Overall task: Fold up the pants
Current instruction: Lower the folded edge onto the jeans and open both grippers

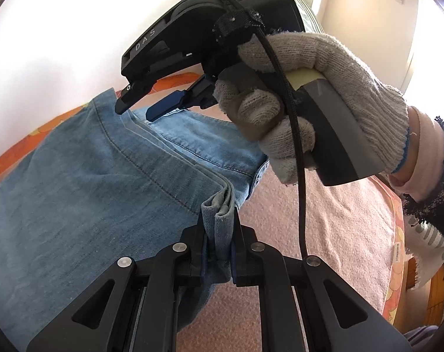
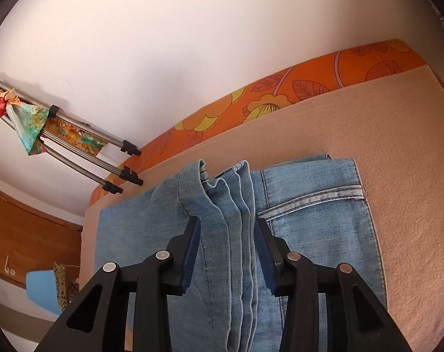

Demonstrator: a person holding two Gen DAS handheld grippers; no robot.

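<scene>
Light blue denim pants [image 1: 84,182] lie partly folded on a pink blanket [image 1: 324,220]. My left gripper [image 1: 219,217] is shut on a bunched edge of the pants near their corner. In the left wrist view my right gripper [image 1: 142,108], held by a gloved hand [image 1: 324,88], hovers over the far edge of the pants. In the right wrist view my right gripper [image 2: 226,226] has its jaws apart, with stacked denim layers [image 2: 230,234] between the pads, not pinched. The waistband end of the pants [image 2: 315,205] lies flat beyond.
An orange flowered sheet [image 2: 280,96] edges the blanket along a white wall [image 2: 192,44]. A metal drying rack [image 2: 75,143] with a colourful cloth leans at the left. A wooden strip [image 2: 22,234] and a blue object [image 2: 43,290] lie lower left.
</scene>
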